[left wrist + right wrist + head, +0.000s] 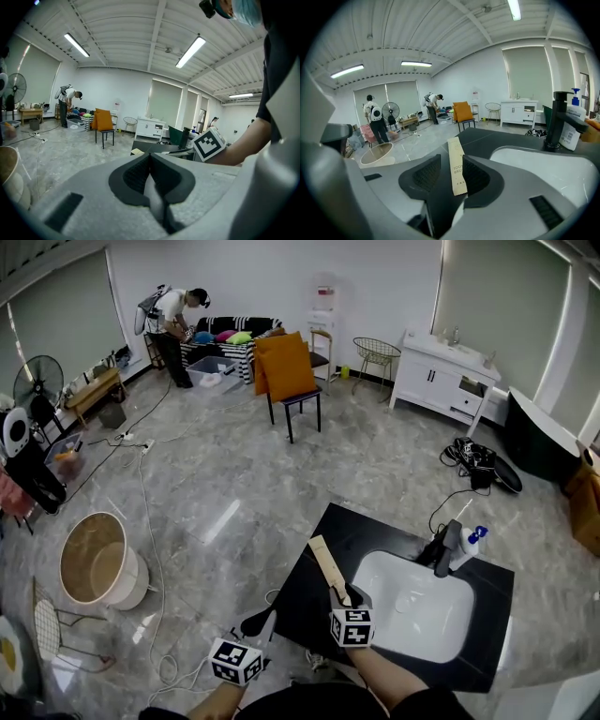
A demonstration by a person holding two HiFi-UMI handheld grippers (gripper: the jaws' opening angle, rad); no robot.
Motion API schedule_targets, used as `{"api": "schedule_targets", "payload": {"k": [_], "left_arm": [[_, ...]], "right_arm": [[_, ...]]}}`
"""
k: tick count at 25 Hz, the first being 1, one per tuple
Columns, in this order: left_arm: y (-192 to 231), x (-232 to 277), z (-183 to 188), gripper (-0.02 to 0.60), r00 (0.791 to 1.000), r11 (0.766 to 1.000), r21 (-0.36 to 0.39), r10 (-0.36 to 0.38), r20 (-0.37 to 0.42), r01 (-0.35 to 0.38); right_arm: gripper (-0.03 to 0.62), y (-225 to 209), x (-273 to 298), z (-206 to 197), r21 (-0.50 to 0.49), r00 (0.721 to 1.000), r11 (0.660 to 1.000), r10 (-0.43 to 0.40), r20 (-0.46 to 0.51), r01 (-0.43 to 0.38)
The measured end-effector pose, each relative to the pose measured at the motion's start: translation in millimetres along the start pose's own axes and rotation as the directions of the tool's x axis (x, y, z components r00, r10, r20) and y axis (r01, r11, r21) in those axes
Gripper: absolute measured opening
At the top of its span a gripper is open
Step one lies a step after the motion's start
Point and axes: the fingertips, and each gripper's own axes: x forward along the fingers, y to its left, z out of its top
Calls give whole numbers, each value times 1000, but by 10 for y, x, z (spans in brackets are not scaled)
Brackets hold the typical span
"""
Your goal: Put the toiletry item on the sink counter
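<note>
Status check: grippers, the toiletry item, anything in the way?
Right gripper open, left gripper shut, empty. Toothbrush packet flat on counter between right jaws, beside basin. Nothing in the way.

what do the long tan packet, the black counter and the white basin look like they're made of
Long tan toothbrush packet: probably matte kraft paper, flat with a zigzag-cut end. Black sink counter: smooth, faintly glossy, maybe stone or laminate. White basin: glossy, likely ceramic.
</note>
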Motion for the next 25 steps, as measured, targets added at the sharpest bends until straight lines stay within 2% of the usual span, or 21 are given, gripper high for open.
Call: {"api": "schedule_targets", "payload": {"k": [4, 8, 16, 25], "left_arm": [[-108, -179, -18, 2, 1000, 1000, 3, -10, 18, 9], [-237, -345, -60, 2, 999, 1000, 11, -29, 30, 28], [-471, -613, -83, 2, 998, 999, 16, -35, 59, 34], [-753, -760, -160, 2, 997, 1000, 7, 2, 82, -3]], "right_arm": [[88, 115, -322, 142, -1, 996, 1000, 18, 85, -18], [2, 231, -648, 233, -6, 987, 1000, 29, 156, -29], [0, 452, -1183, 225, -29, 976, 995, 97, 193, -93], [-2, 492, -1595, 95, -43, 965, 985, 173, 198, -168]]}}
